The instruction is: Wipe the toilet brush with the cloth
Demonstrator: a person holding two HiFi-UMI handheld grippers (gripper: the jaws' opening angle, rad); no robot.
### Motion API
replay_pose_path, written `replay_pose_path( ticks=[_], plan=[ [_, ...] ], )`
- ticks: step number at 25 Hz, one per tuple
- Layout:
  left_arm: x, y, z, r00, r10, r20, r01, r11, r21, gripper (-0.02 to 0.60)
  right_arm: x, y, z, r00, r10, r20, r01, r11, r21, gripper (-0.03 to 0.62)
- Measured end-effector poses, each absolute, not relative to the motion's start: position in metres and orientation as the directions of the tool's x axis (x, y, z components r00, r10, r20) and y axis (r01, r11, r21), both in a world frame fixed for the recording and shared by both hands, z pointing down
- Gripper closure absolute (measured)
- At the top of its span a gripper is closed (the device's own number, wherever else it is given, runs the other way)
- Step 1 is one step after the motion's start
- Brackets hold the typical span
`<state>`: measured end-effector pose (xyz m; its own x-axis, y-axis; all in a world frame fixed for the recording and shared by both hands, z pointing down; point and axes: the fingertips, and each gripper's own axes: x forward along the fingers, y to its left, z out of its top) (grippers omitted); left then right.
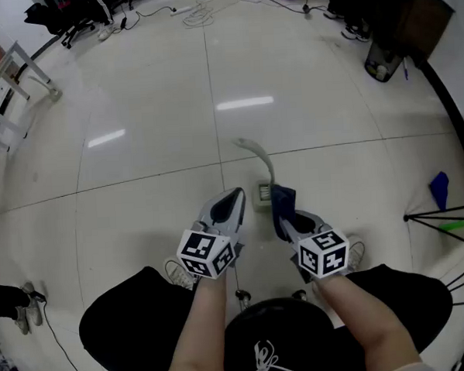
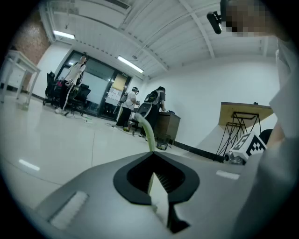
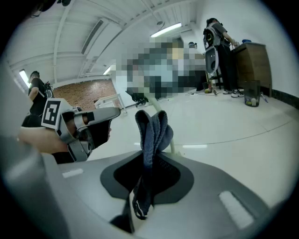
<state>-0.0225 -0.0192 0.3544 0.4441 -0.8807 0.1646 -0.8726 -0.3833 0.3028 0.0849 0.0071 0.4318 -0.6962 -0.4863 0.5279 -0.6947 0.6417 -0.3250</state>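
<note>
The toilet brush stands on the pale tiled floor, its curved pale green handle rising from a small white base between my two grippers. My right gripper is shut on a dark blue cloth, which sticks up folded out of the jaws, just right of the base. My left gripper sits just left of the base with its jaws closed together. In the left gripper view the handle rises right beyond the tips, and I cannot see it being held.
A dark bin stands at the far right by a black curved rail. A white rack is at the far left, cables lie at the back, and a black stand and a blue item are at right. People stand by a desk.
</note>
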Motion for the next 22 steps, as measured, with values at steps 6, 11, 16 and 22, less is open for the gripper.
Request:
replay_pose_path(
  ticks=[6, 11, 16, 22],
  plan=[
    [-0.012, -0.04, 0.429, 0.508, -0.826, 0.244, -0.85, -0.434, 0.299, 0.581, 0.057, 0.017, 0.512, -0.693, -0.351, 0.63, -0.65, 0.682, -0.335, 0.526],
    [-0.004, -0.066, 0.484, 0.577, -0.76, 0.3, -0.815, -0.509, 0.278, 0.58, 0.038, 0.021, 0.575, -0.692, -0.259, 0.673, -0.631, 0.669, -0.392, 0.526],
    [0.003, -0.078, 0.531, 0.618, -0.696, 0.366, -0.786, -0.543, 0.295, 0.575, 0.018, 0.02, 0.616, -0.72, -0.211, 0.662, -0.631, 0.596, -0.496, 0.526],
    [0.009, -0.076, 0.559, 0.634, -0.63, 0.448, -0.77, -0.564, 0.297, 0.575, 0.014, 0.0, 0.636, -0.722, -0.205, 0.661, -0.644, 0.55, -0.532, 0.525]
  ],
)
